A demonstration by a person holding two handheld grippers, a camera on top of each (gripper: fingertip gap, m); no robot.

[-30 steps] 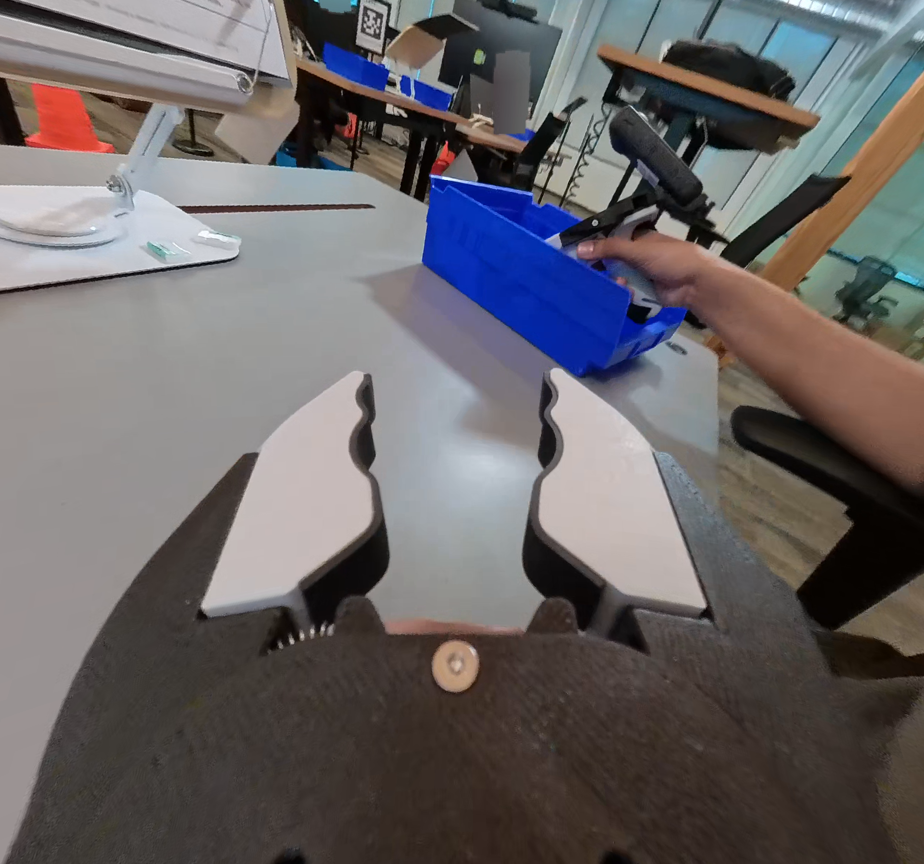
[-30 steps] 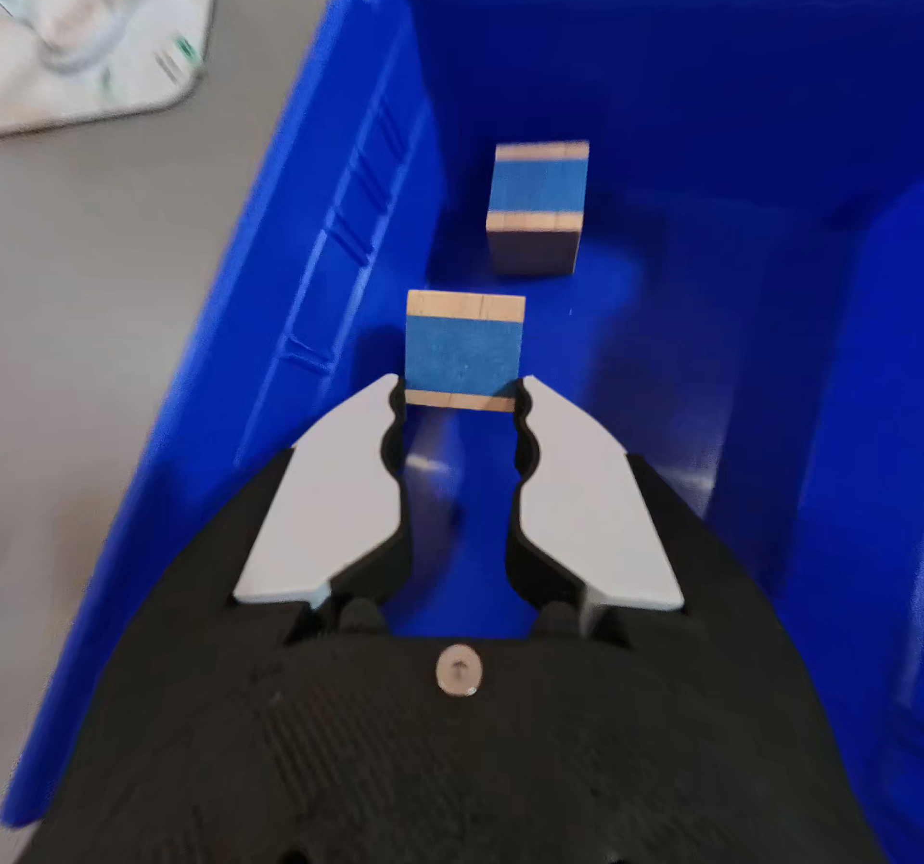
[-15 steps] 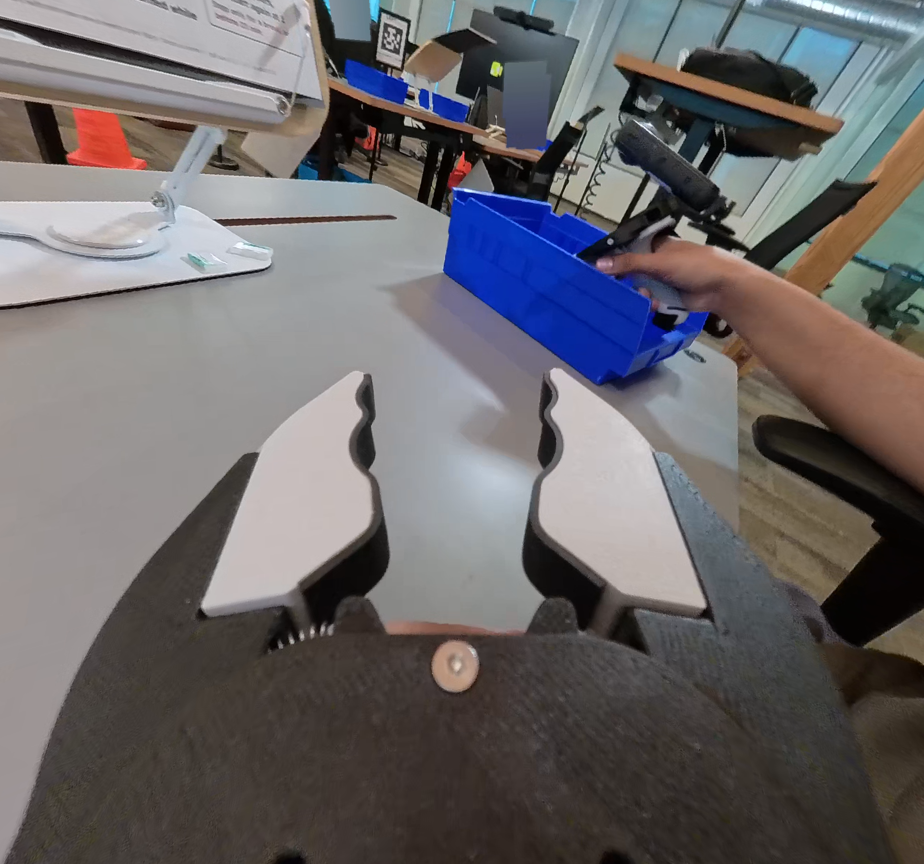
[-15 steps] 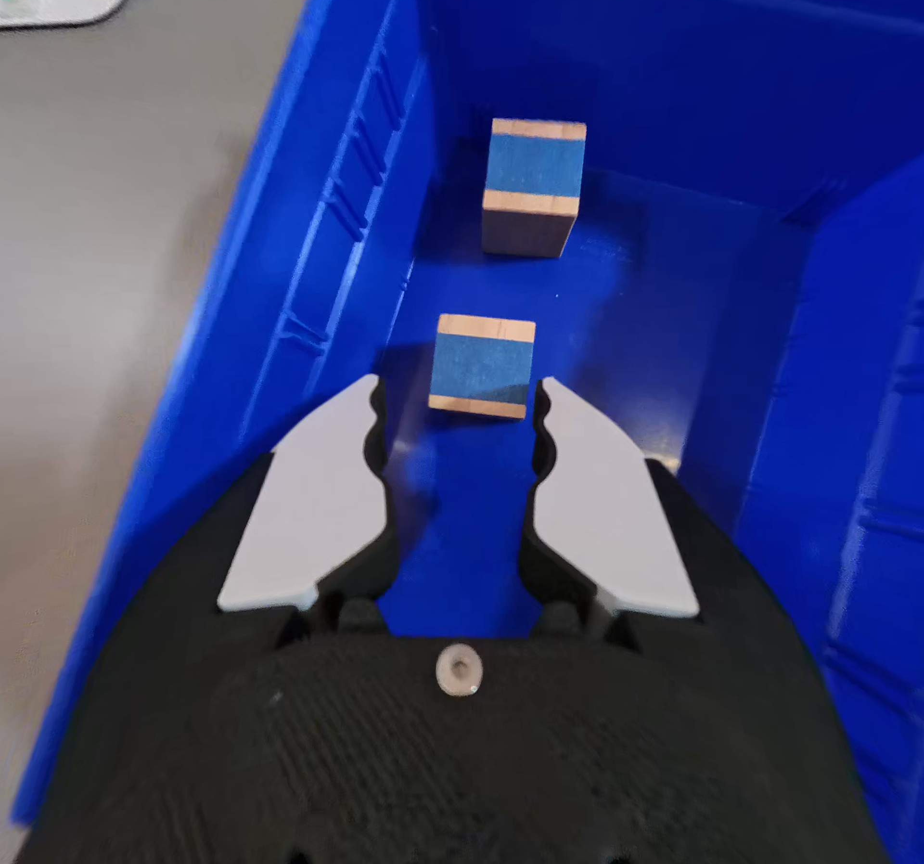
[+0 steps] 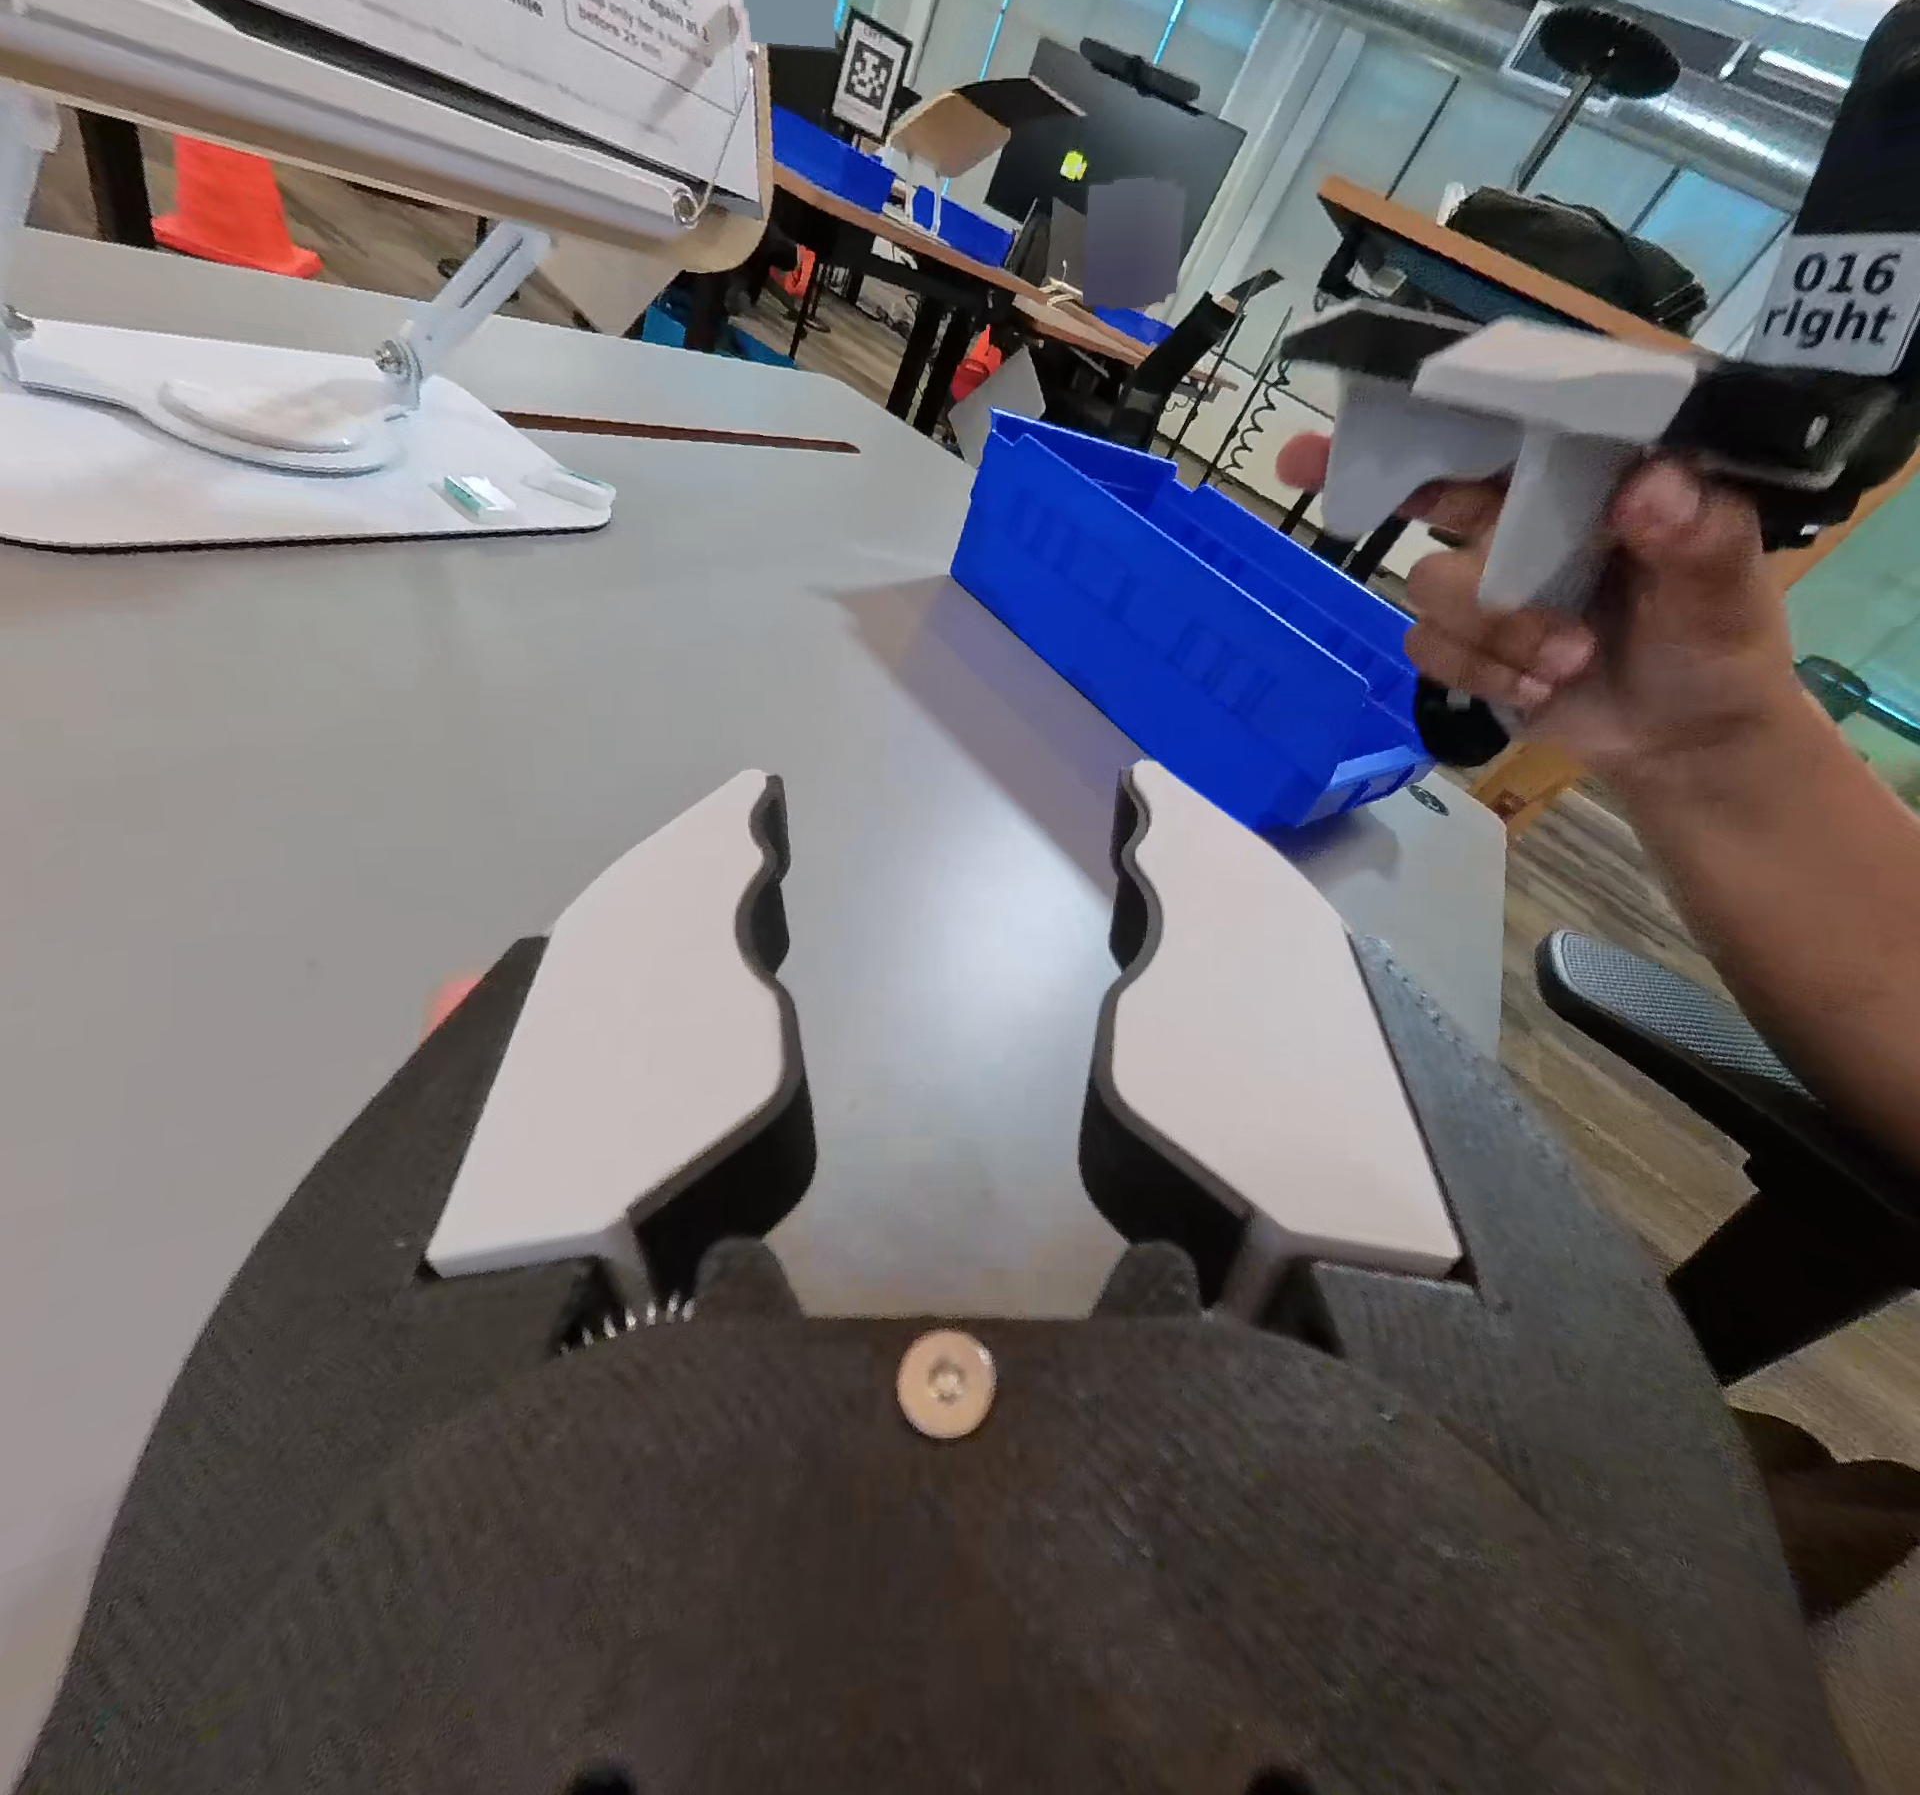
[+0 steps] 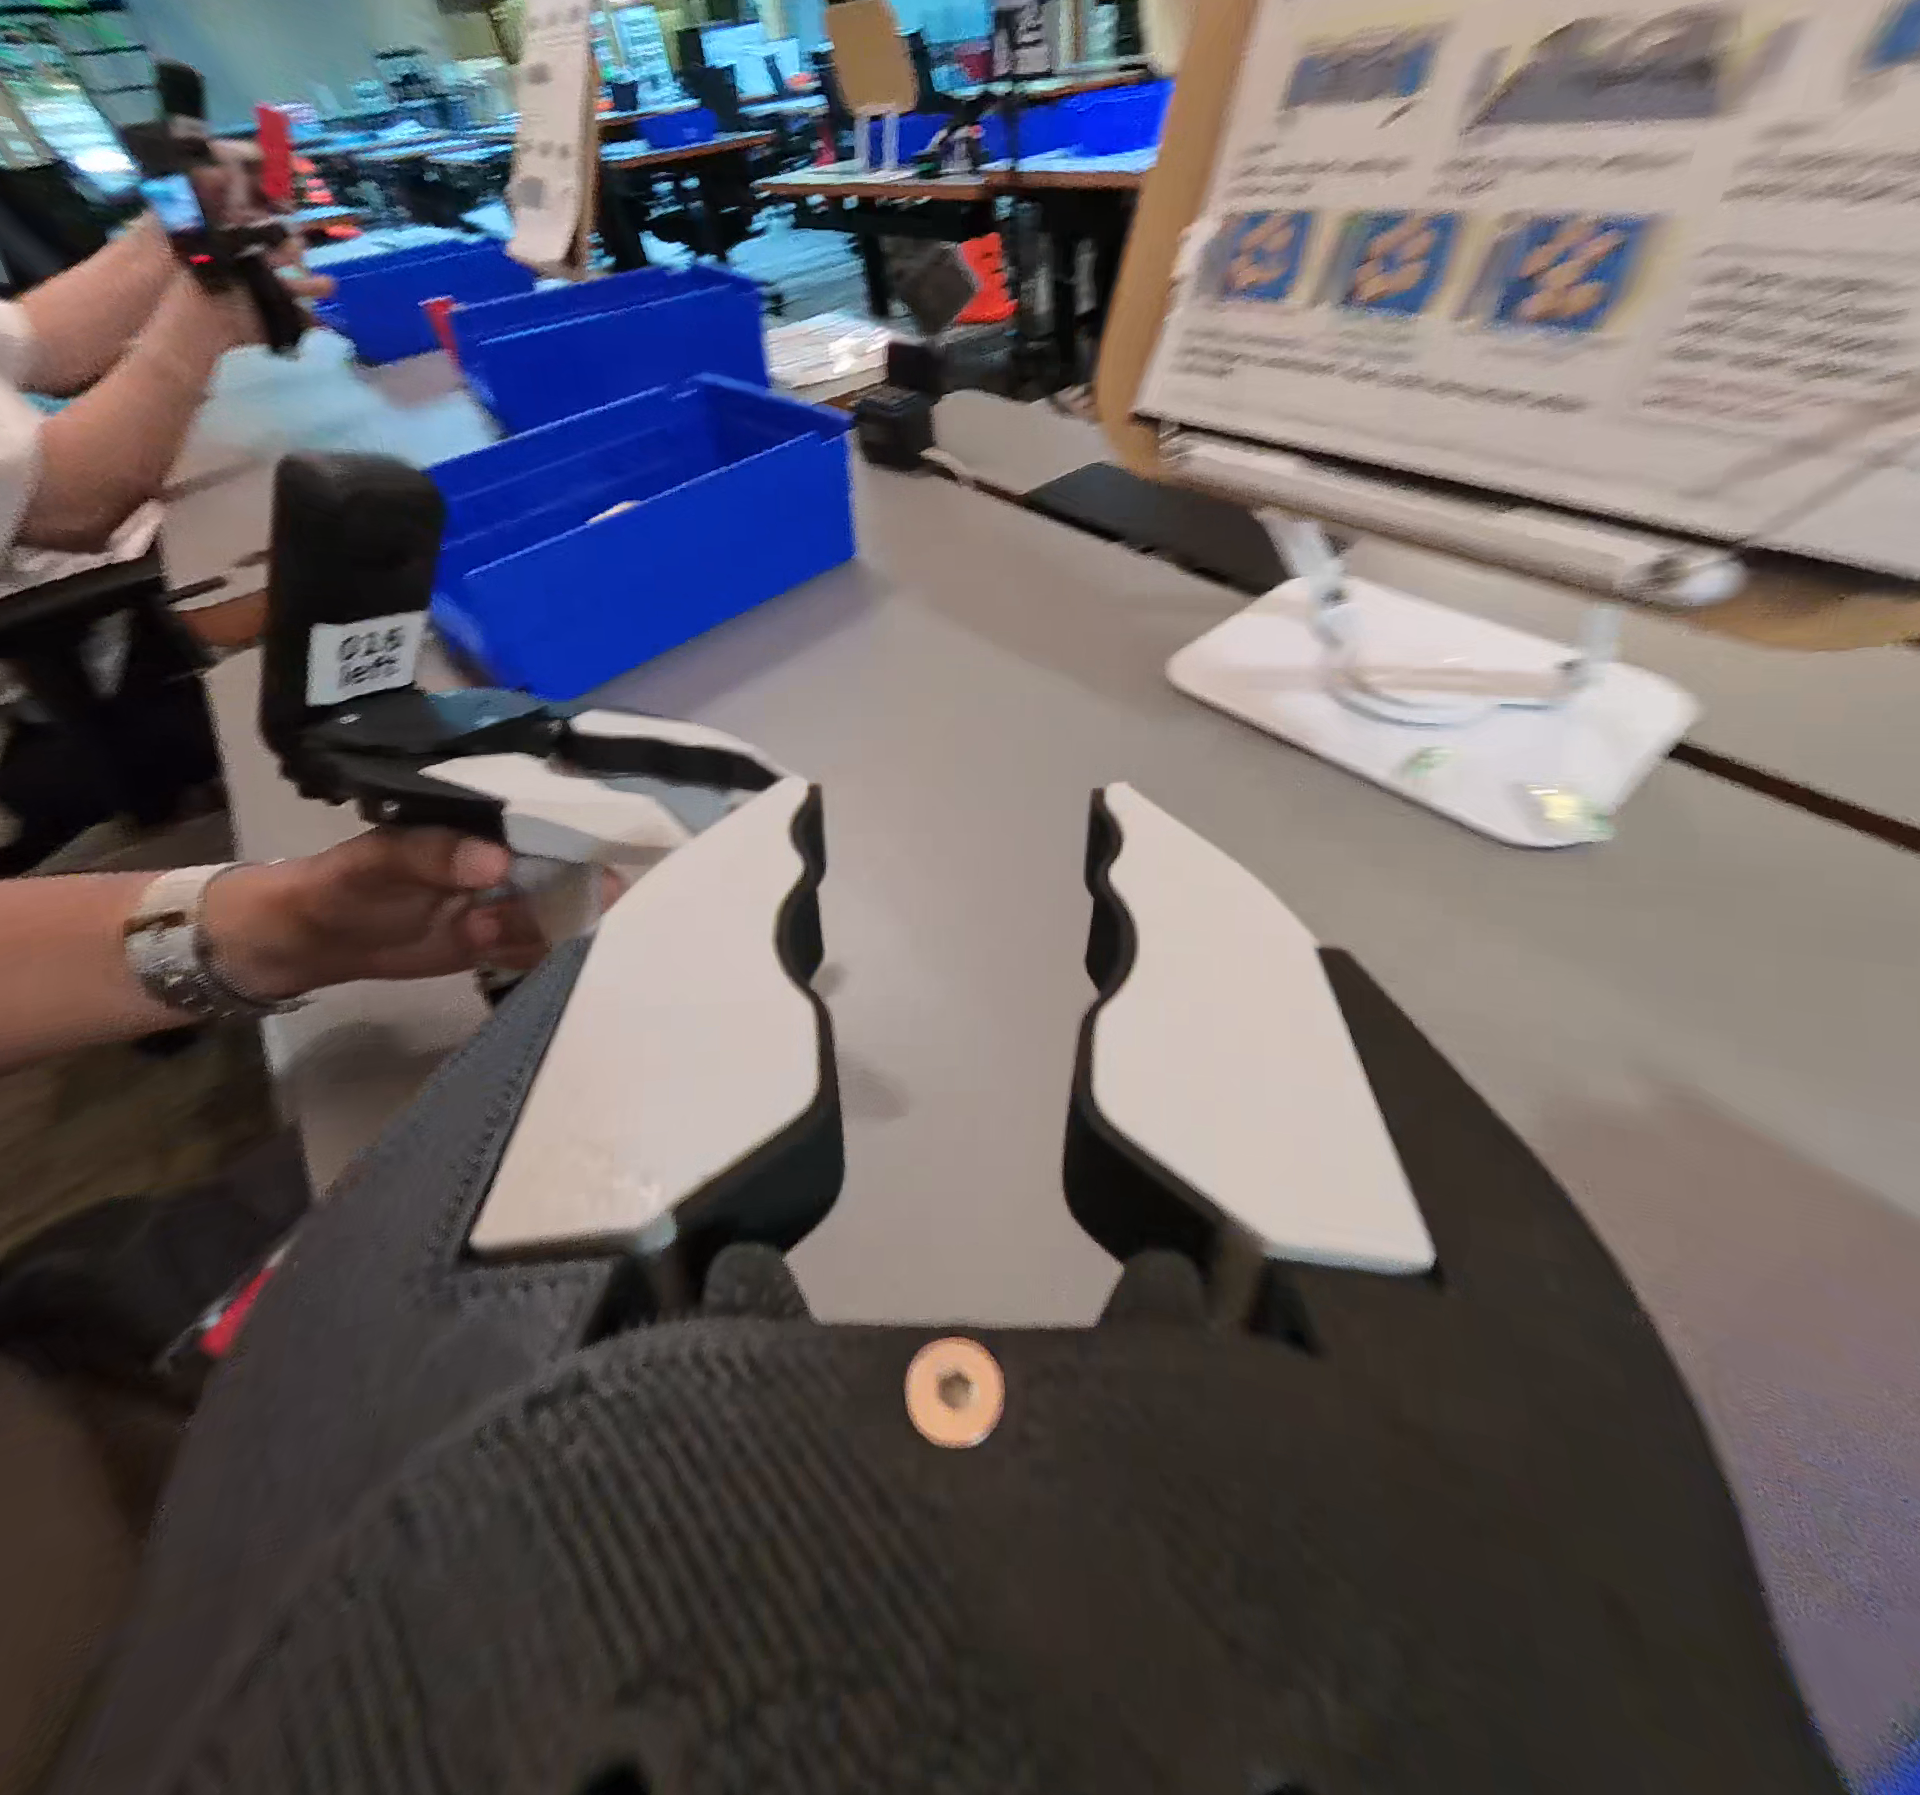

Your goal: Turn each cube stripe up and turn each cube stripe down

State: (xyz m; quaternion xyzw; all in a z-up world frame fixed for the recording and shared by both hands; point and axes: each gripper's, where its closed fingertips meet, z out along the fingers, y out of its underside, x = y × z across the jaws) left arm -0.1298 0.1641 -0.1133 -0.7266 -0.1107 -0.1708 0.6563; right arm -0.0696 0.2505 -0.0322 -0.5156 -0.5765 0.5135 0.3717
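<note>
With both my left gripper (image 5: 951, 800) and right gripper (image 6: 954, 810) spread and empty above the grey table (image 5: 416, 706), I'd bring 1 squarely over the blue bin (image 5: 1174, 613) before reaching in.

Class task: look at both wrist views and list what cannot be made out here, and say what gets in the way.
- Cubes: none visible. In the left wrist view the blue bin shows only its outer wall, which hides the inside.
- Second blue bin, right wrist view: a pale object inside is blurred and mostly hidden by the wall.
- Instruction sheet: motion blur in the right view; cut off by the top edge in the left view.
</note>
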